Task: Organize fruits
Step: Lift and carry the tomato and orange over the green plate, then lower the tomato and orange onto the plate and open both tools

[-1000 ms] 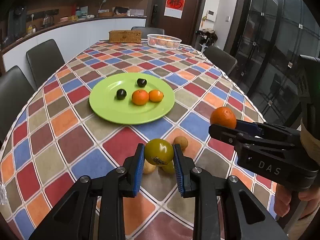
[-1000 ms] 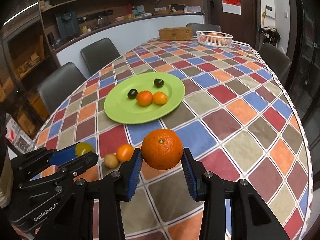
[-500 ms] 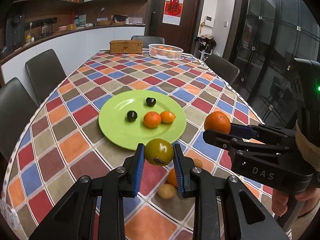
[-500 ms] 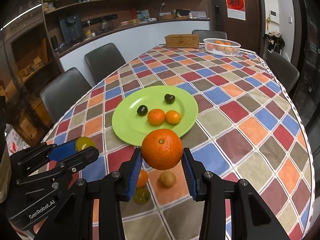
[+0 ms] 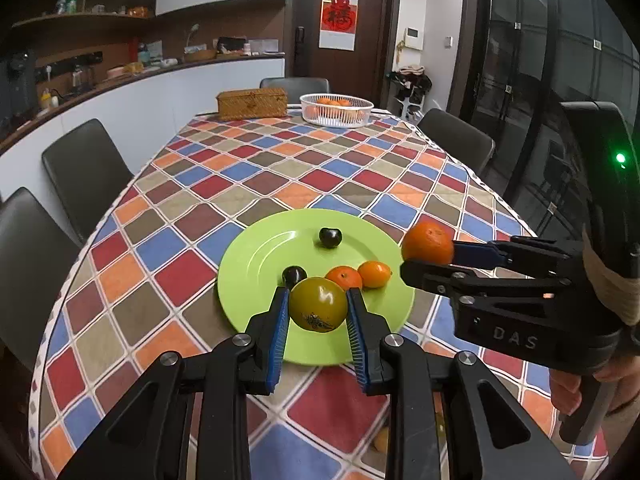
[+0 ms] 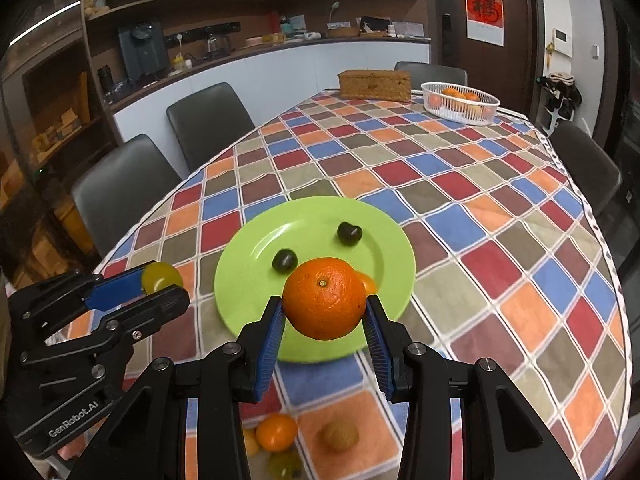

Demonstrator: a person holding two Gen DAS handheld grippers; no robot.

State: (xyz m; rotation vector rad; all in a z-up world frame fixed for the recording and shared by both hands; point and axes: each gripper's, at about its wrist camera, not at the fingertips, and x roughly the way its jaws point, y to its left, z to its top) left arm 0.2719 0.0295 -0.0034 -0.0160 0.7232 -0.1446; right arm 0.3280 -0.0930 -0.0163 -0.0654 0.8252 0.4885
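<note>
My left gripper (image 5: pixel 318 312) is shut on a yellow-green tomato (image 5: pixel 318 304) and holds it above the near rim of the green plate (image 5: pixel 256 264). My right gripper (image 6: pixel 324 320) is shut on a large orange (image 6: pixel 324 304), also over the plate's (image 6: pixel 240 272) near edge. On the plate lie two dark plums (image 5: pixel 330 237) (image 5: pixel 294 275) and two small oranges (image 5: pixel 344 277) (image 5: pixel 374 274). In the right wrist view the plums (image 6: pixel 349 233) (image 6: pixel 284 260) show, and one small orange (image 6: pixel 369 282) peeks from behind the held orange. The left gripper (image 6: pixel 160 284) appears at the left there.
Loose fruit lies on the checked tablecloth below the right gripper: a small orange (image 6: pixel 277 432), a brownish round fruit (image 6: pixel 338 434) and a green one (image 6: pixel 285 465). A white basket (image 5: pixel 336 109) of oranges and a wicker box (image 5: pixel 252 103) stand at the far end. Dark chairs (image 5: pixel 84 172) line the sides.
Both grippers have moved forward over the table with their fruits, from above the loose fruit to above the plate's near rim. The loose fruit now lies behind and below them.
</note>
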